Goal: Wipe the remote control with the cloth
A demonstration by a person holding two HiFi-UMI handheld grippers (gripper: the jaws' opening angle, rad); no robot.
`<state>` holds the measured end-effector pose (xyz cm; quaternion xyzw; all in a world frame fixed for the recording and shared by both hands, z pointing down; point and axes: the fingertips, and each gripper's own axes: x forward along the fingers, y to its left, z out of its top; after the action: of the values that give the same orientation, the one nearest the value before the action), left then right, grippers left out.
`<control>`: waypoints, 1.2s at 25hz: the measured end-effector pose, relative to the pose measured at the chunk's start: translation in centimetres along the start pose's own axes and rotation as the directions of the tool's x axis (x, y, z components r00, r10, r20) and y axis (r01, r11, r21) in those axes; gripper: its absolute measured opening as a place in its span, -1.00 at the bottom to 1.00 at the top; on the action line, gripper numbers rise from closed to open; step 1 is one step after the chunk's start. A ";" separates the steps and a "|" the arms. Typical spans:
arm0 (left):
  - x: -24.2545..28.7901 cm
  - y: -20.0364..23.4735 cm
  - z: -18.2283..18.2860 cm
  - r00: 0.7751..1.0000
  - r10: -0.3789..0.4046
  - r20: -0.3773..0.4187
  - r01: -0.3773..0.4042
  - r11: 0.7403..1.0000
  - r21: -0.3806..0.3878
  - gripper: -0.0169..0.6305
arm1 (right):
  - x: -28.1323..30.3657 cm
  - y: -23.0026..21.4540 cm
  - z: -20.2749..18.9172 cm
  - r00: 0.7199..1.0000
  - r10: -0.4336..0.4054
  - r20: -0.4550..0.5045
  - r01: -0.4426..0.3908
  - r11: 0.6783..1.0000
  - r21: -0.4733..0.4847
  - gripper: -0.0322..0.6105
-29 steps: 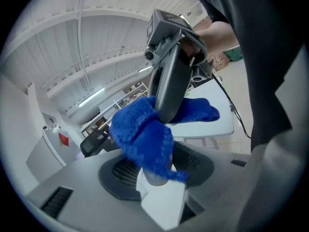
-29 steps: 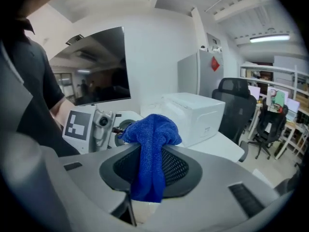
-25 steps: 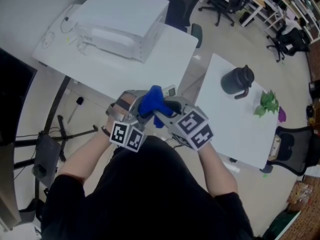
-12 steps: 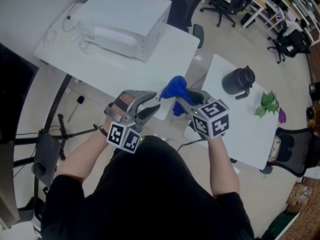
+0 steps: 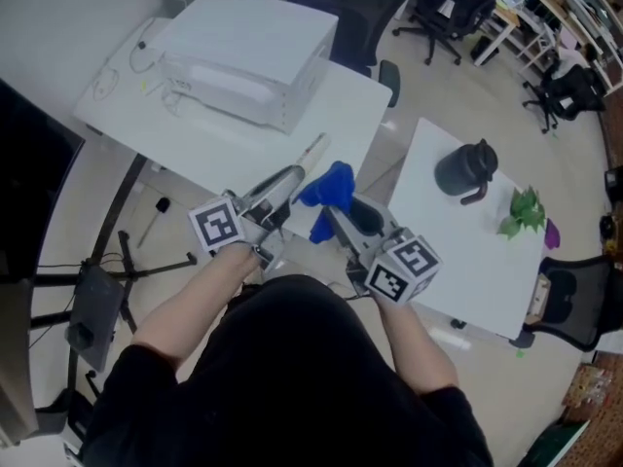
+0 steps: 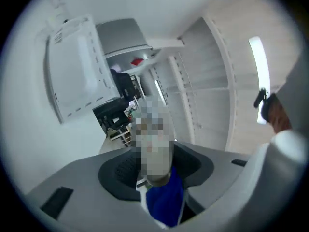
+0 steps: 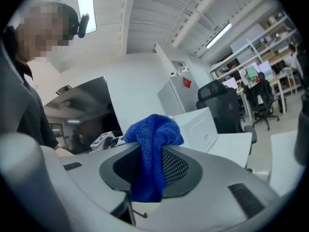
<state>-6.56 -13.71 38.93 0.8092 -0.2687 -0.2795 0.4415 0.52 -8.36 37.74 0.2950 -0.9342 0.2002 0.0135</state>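
My left gripper (image 5: pixel 280 187) is shut on the remote control (image 5: pixel 306 154), a slim light-grey bar that sticks out past the jaws toward the far white table. In the left gripper view (image 6: pixel 154 164) the remote stands between the jaws, mostly under a mosaic patch, and the blue cloth (image 6: pixel 164 204) shows just below it. Bunched and draped over its jaws, the blue cloth (image 5: pixel 329 191) is held in my shut right gripper (image 5: pixel 338 214). That cloth lies right beside the remote's shaft. The right gripper view (image 7: pixel 150 151) has the cloth (image 7: pixel 151 153) hanging between the pads.
A white table (image 5: pixel 331 95) ahead carries a white boxy machine (image 5: pixel 243 52). A second white table (image 5: pixel 477 251) to the right holds a black kettle (image 5: pixel 465 168) and a green plant (image 5: pixel 524 207). Office chairs (image 5: pixel 443 8) stand beyond; a black chair (image 5: pixel 579 295) is at the right.
The right gripper with the cloth swung out to the right, then came back against the remote. The left gripper turned and now points the remote further forward.
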 end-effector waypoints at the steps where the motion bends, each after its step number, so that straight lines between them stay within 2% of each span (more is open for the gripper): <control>1: 0.1 -0.4 0.5 0.998 -0.038 0.042 0.042 0.996 -0.082 -0.34 | 0.5 0.7 -0.8 0.999 0.038 -0.010 -0.038 0.999 0.026 -0.54; 3: 0.2 -1.3 1.0 0.989 -0.108 0.099 0.125 0.973 -0.196 -0.34 | 1.4 2.1 -2.1 0.995 0.099 -0.026 -0.098 0.994 0.047 -0.54; 5: 0.2 -1.7 0.5 0.985 -0.140 0.099 0.160 0.959 -0.235 -0.34 | 2.1 3.1 -2.7 0.990 0.134 -0.041 -0.132 0.990 0.041 -0.54; 8: 0.2 -2.2 -1.1 0.985 -0.164 0.049 0.171 0.951 -0.258 -0.34 | 2.6 3.0 -2.4 0.990 0.137 -0.040 -0.136 0.991 0.017 -0.54; 11: -0.1 -2.7 -2.2 0.981 -0.192 -0.012 0.182 0.948 -0.260 -0.34 | 2.2 1.6 -1.1 0.995 0.103 -0.011 -0.103 0.995 0.007 -0.54; 15: -0.6 -3.6 -3.8 0.964 -0.246 -0.102 0.213 0.942 -0.260 -0.34 | 1.2 -1.2 1.0 0.998 0.046 0.037 -0.046 0.999 0.003 -0.54; 18: -0.8 -3.9 -4.6 0.954 -0.271 -0.130 0.229 0.935 -0.272 -0.34 | 0.5 -2.9 2.6 0.997 0.010 0.074 -0.011 1.000 0.014 -0.54; 21: -0.8 -3.8 -4.1 0.957 -0.273 -0.100 0.236 0.931 -0.278 -0.34 | -0.2 -3.0 3.5 0.995 0.007 0.101 -0.009 1.000 0.013 -0.54; 23: -0.6 -3.4 -2.9 0.964 -0.259 -0.053 0.236 0.933 -0.270 -0.34 | -0.5 -1.7 3.1 0.995 0.036 0.091 -0.036 0.999 0.000 -0.54; 27: 0.0 -2.4 0.1 0.975 -0.220 0.038 0.222 0.942 -0.251 -0.34 | 0.6 2.3 0.2 0.989 0.145 -0.017 -0.146 0.988 -0.055 -0.54; 30: 0.5 -2.7 0.2 0.974 -0.224 0.028 0.224 0.942 -0.250 -0.34 | 1.7 4.1 -1.7 0.978 0.197 -0.074 -0.201 0.978 -0.052 -0.54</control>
<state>-5.83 -12.92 36.40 0.7721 -0.1372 -0.3592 0.5060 -3.32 -5.59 38.04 0.1927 -0.9634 0.1830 0.0343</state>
